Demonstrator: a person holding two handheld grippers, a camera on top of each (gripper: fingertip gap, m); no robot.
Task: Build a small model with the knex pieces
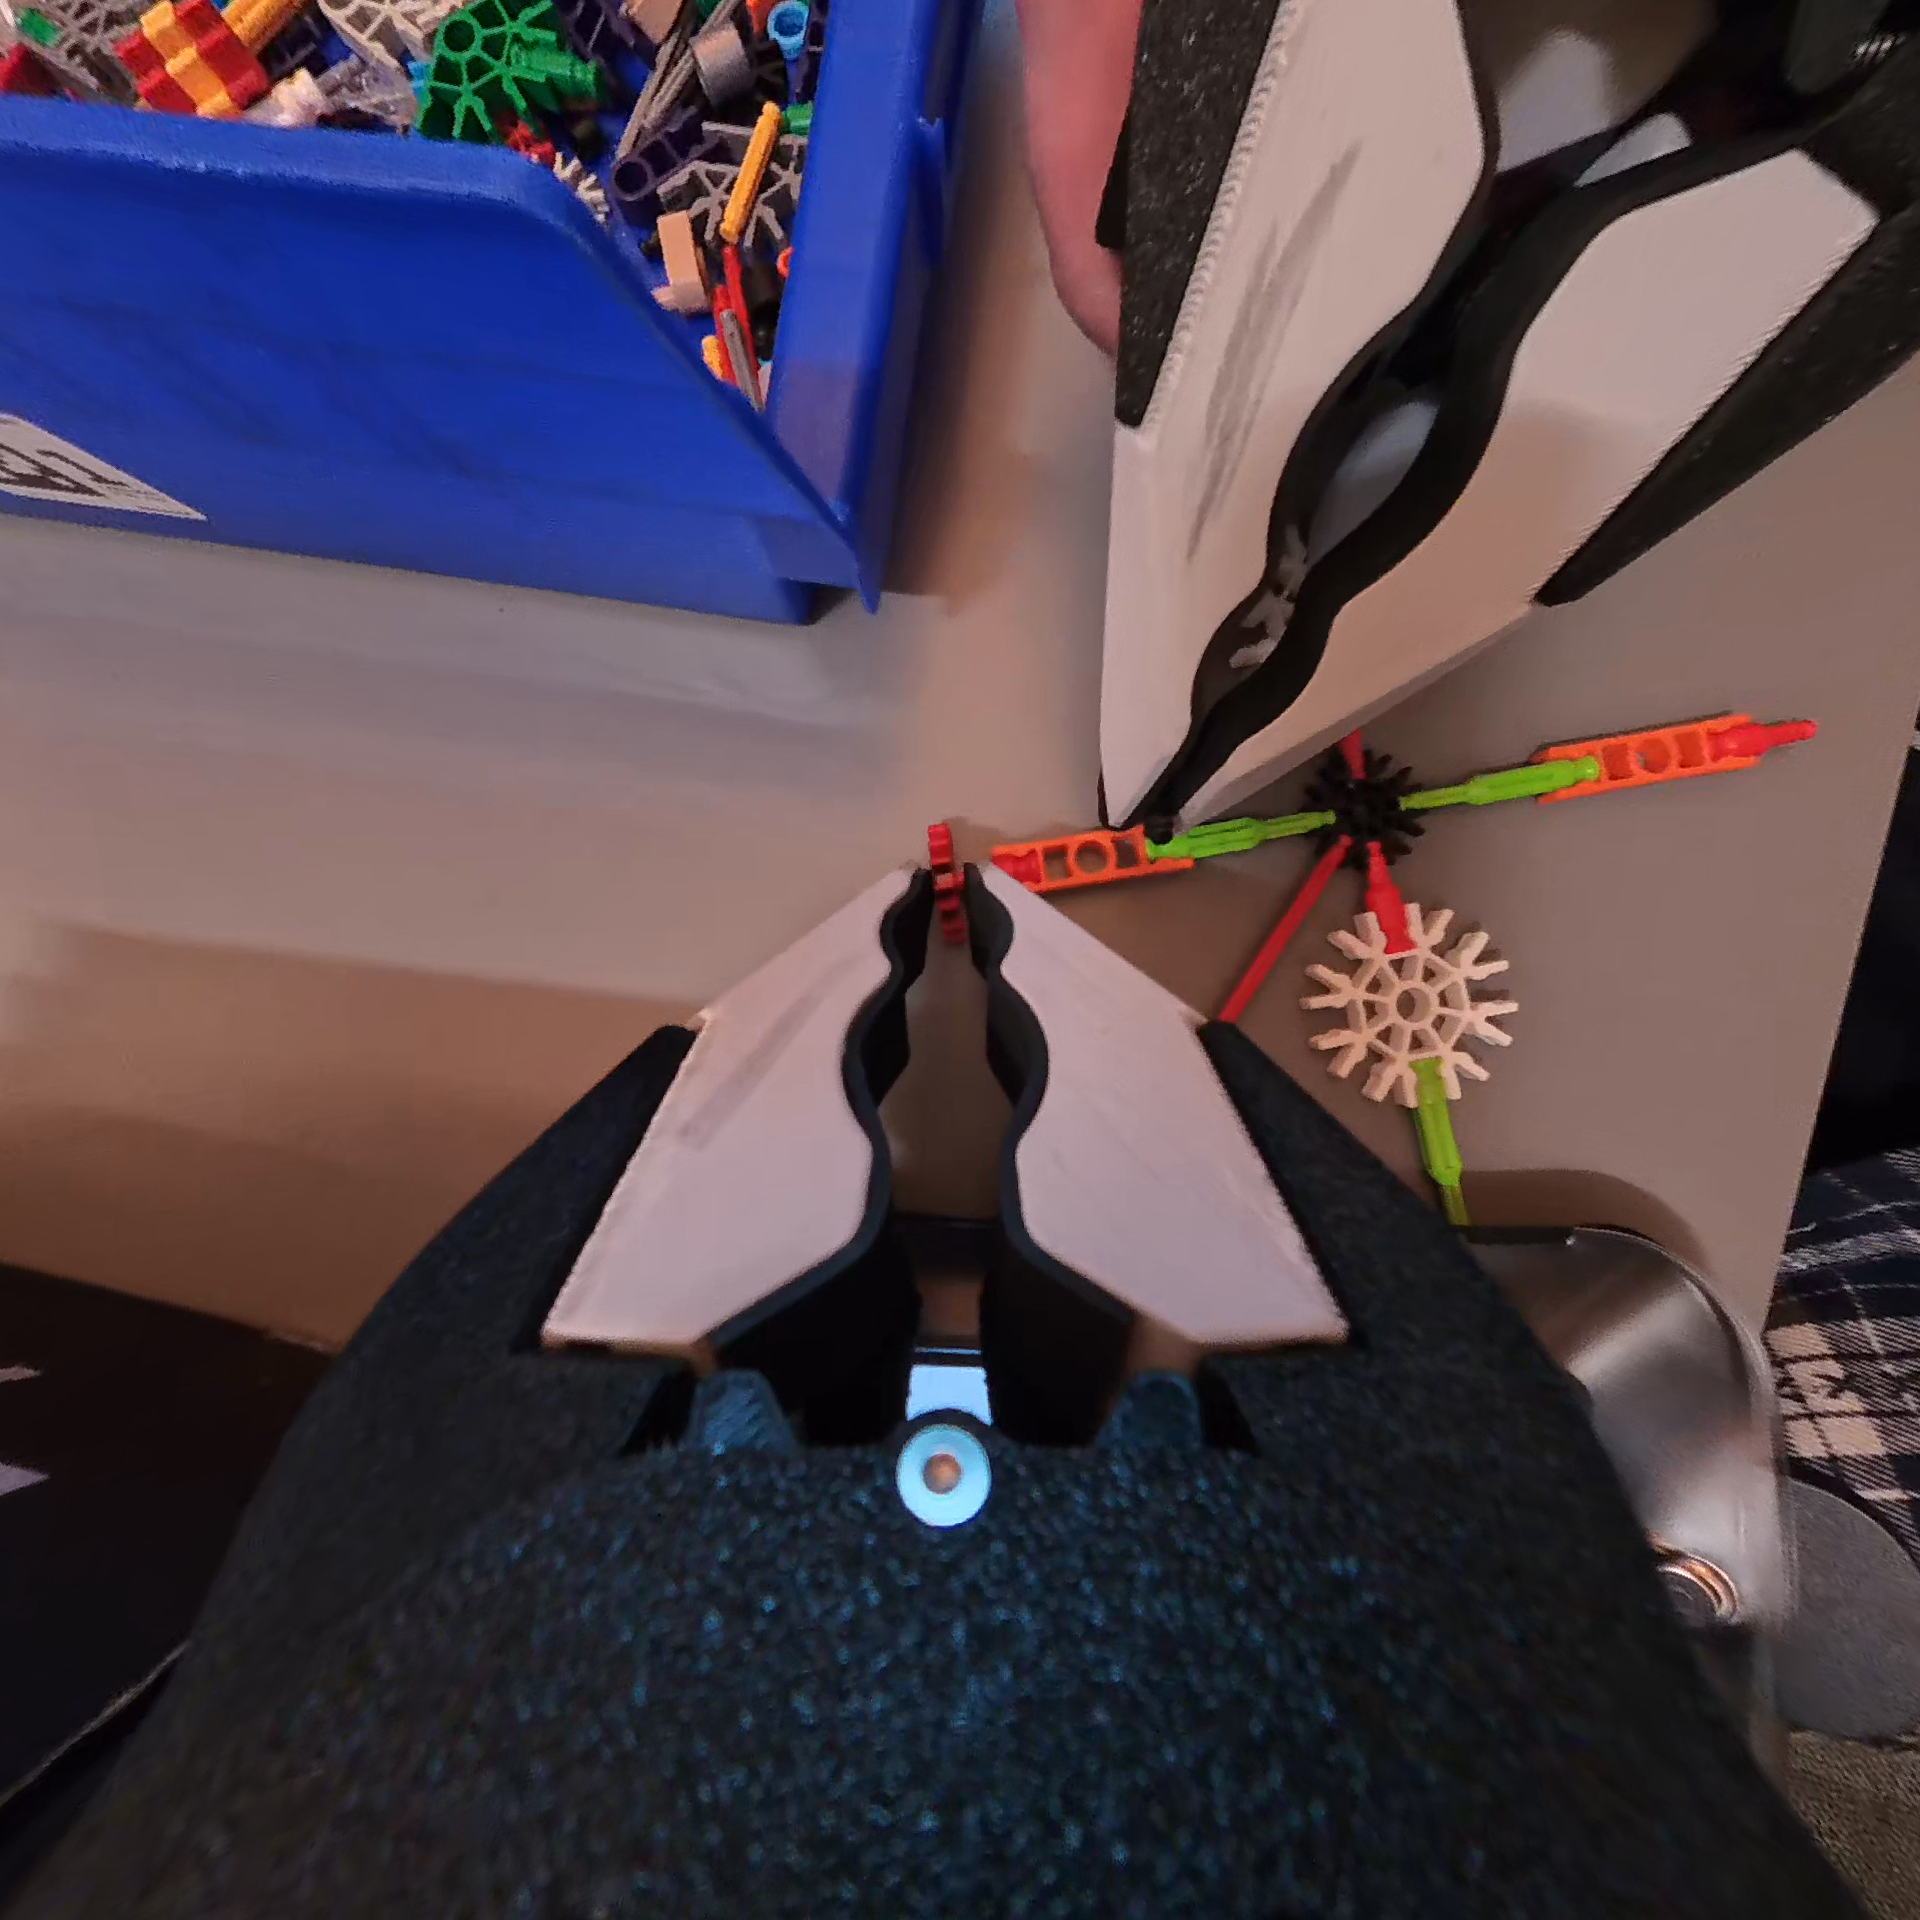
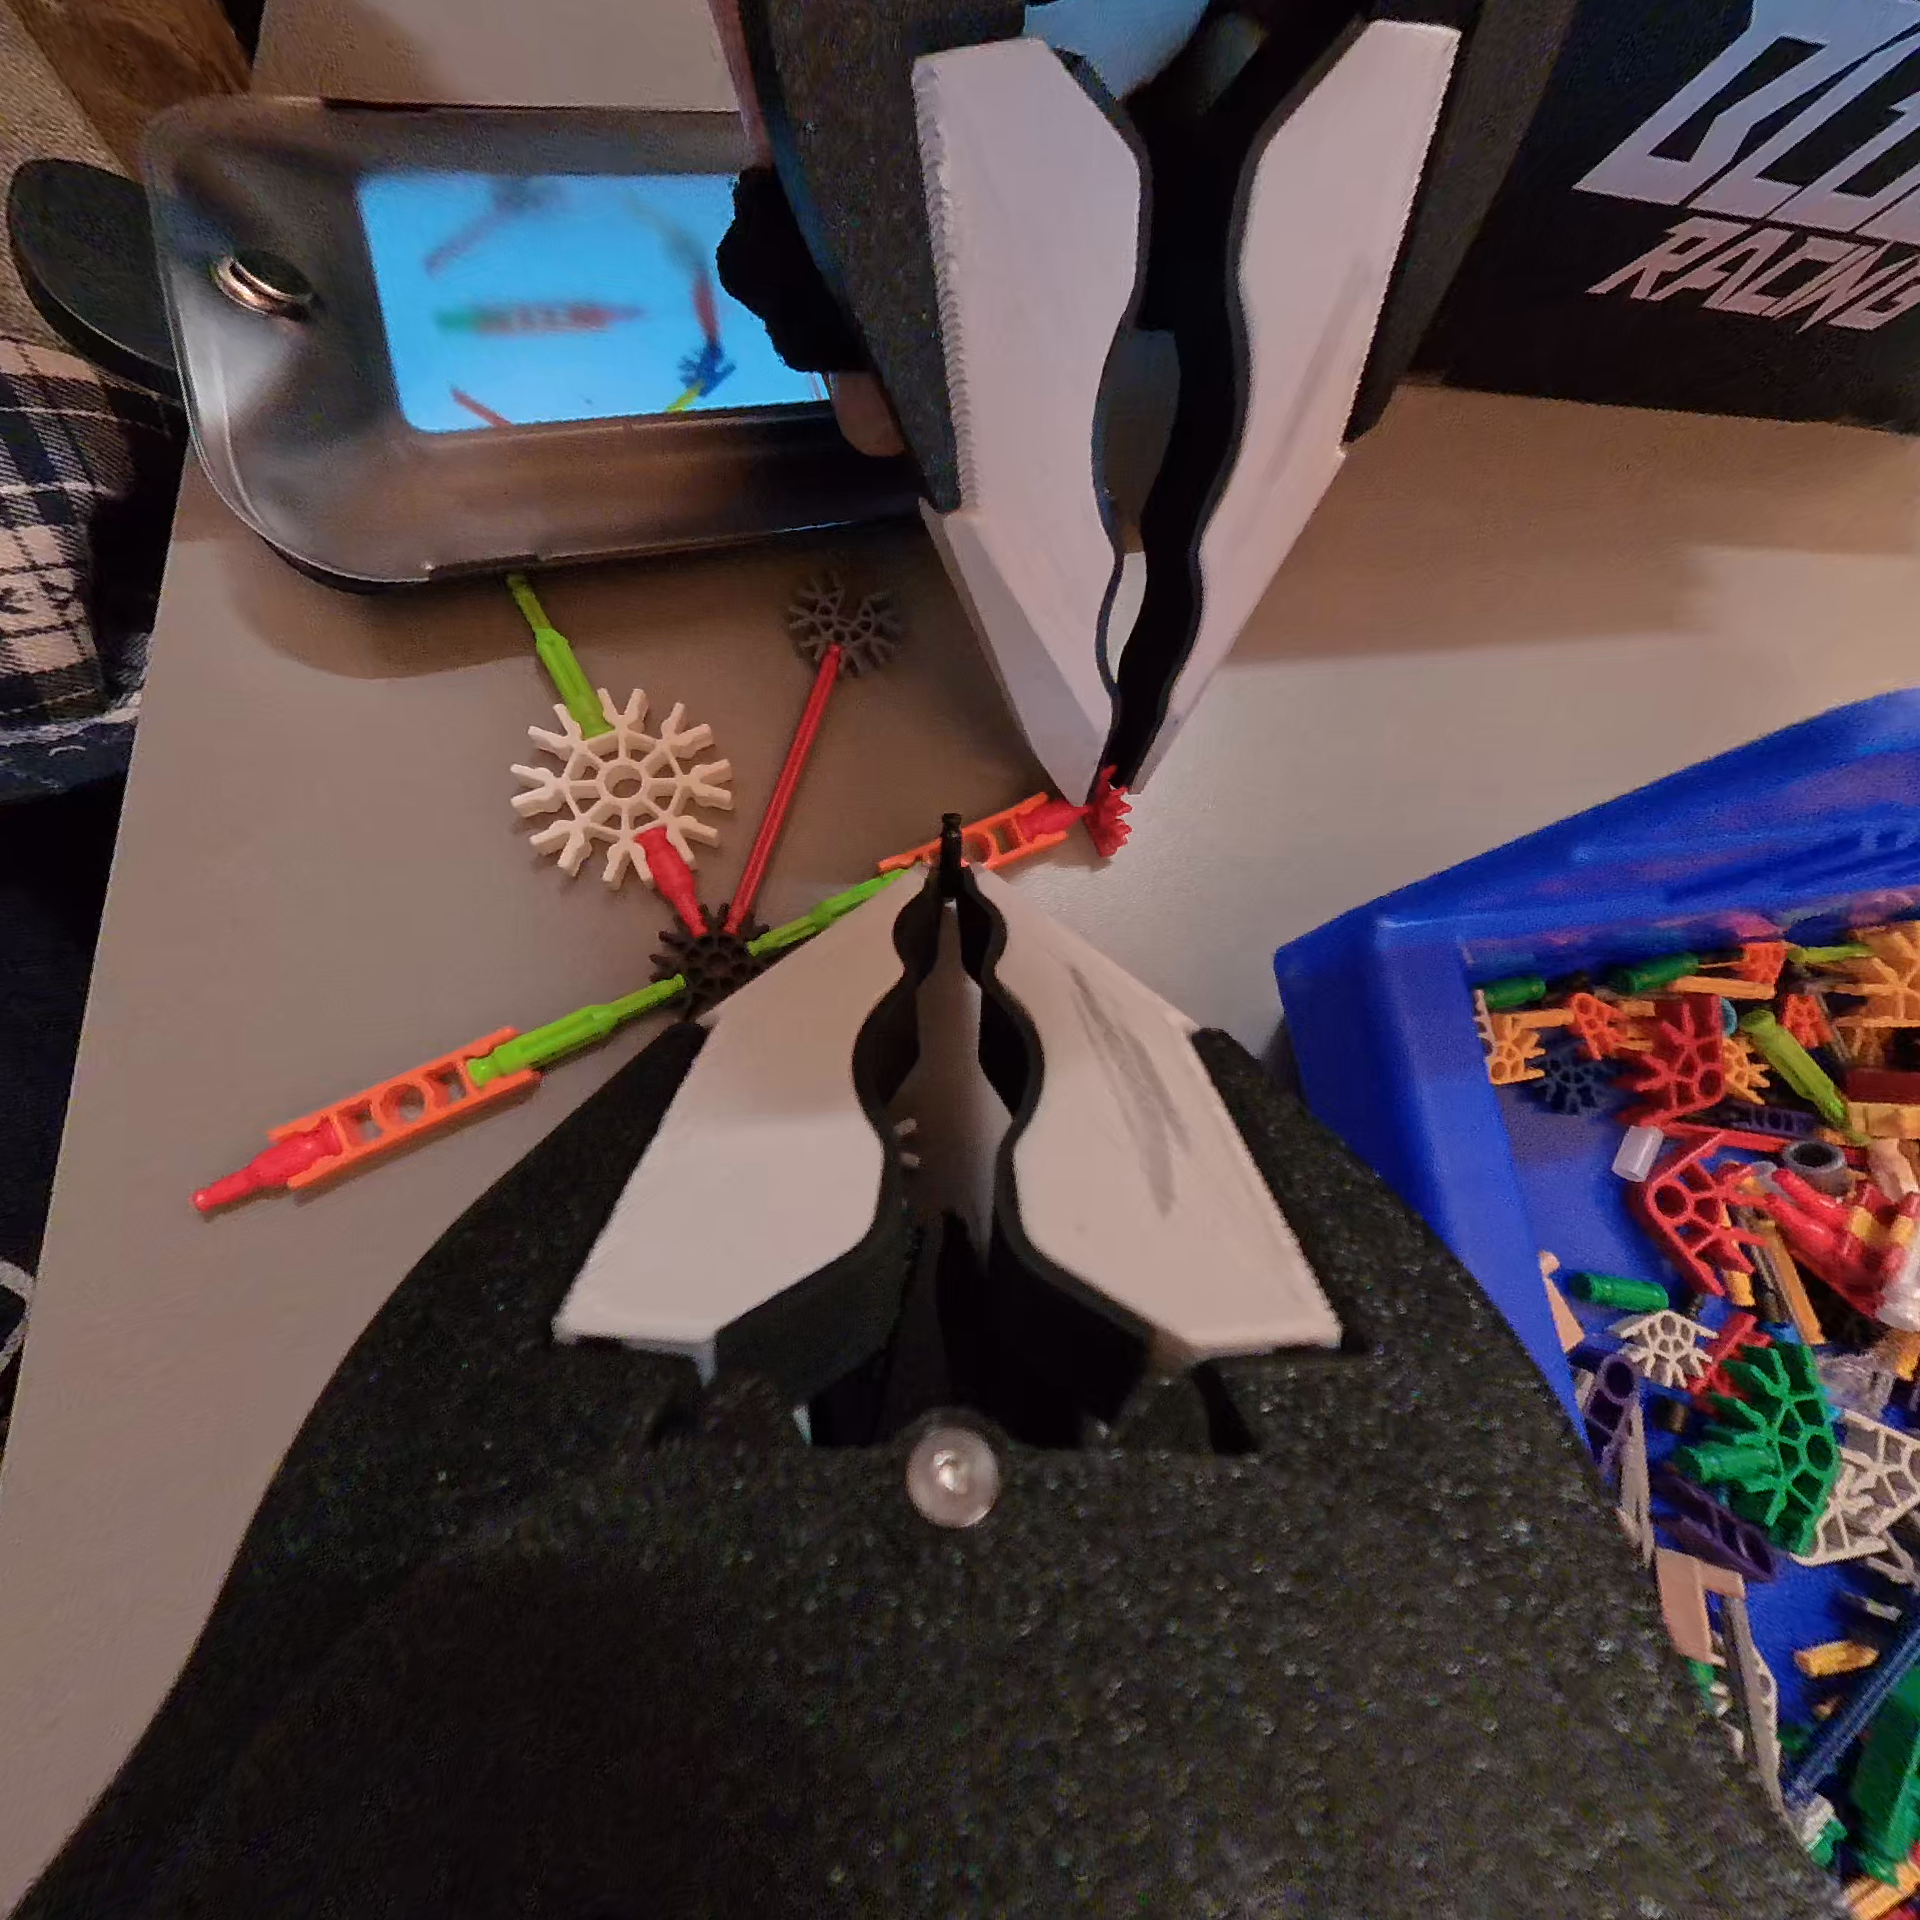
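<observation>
Home hobby table, blue bin of construction toys

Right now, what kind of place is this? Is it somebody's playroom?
Probably a hobby table at home, not certain. A blue bin heaped with toy building pieces stands on a plain tabletop, a half-built rod model lies beside it, and plaid cloth shows past the edge.

The left hand-held gripper points forward and down, its white fingers drawn close, the black tips pinched on a small red gear. The right hand-held gripper reaches in from the opposite side, angled steeply down, its fingers nearly together and nipping a thin black peg at the very tips. The two grippers' tips sit near each other without touching.
</observation>
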